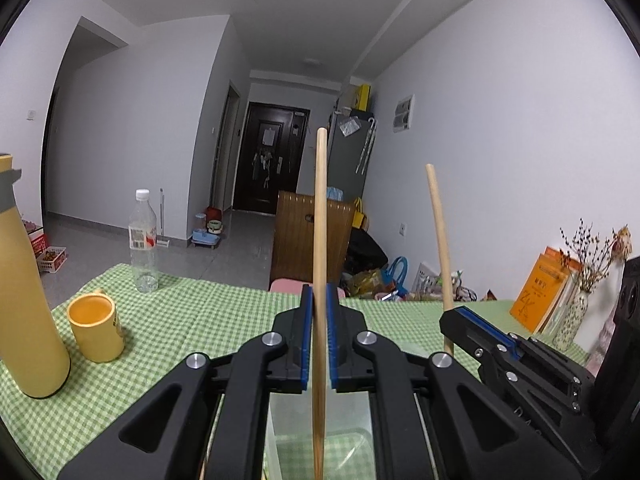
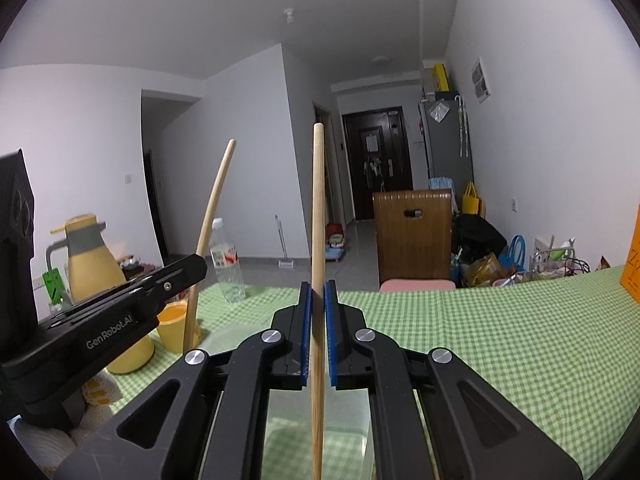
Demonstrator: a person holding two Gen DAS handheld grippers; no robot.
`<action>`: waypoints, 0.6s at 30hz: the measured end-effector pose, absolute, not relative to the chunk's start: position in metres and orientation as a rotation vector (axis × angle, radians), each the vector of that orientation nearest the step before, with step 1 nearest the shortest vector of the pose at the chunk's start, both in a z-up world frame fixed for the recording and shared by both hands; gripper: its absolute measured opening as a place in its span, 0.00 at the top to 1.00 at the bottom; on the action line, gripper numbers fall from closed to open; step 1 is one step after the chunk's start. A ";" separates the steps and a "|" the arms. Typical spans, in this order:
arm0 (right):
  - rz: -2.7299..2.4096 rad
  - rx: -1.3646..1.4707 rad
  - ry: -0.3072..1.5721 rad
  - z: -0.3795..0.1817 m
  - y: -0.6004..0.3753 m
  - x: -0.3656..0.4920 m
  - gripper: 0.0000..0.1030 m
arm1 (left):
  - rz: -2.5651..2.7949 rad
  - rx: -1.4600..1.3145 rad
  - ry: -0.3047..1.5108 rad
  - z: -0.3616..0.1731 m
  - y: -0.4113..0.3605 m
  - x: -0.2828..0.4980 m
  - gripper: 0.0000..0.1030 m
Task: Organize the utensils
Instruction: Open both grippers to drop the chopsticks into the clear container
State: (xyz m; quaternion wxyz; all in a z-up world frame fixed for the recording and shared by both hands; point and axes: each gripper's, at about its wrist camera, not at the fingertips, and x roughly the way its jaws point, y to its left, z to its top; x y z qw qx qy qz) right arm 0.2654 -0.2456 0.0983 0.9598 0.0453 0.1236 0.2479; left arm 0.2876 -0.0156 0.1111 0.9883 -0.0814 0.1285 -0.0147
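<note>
One wooden chopstick (image 1: pixel 320 216) is clamped upright in the left gripper (image 1: pixel 320 336), another chopstick (image 2: pixel 318 216) in the right gripper (image 2: pixel 319 332) at three o'clock, both above the checked tablecloth (image 1: pixel 208 312).

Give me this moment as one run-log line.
left gripper: shut on chopstick | right gripper: shut on second chopstick | both upright above clear container | on checked tablecloth

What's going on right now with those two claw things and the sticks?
Left gripper shut on a wooden chopstick, upright. Right gripper shut on second chopstick. Both over a clear container. Nothing in between.
</note>
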 end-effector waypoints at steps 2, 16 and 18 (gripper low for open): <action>0.501 0.086 0.276 0.093 -0.246 0.264 0.93 | -0.035 -0.170 0.277 0.104 -0.014 0.288 0.95; 0.398 0.076 0.313 0.081 -0.288 0.231 0.07 | 0.006 -0.220 0.213 0.098 0.029 0.234 0.07; 0.385 0.073 0.311 0.081 -0.289 0.227 0.07 | 0.008 -0.209 0.222 0.097 0.027 0.227 0.07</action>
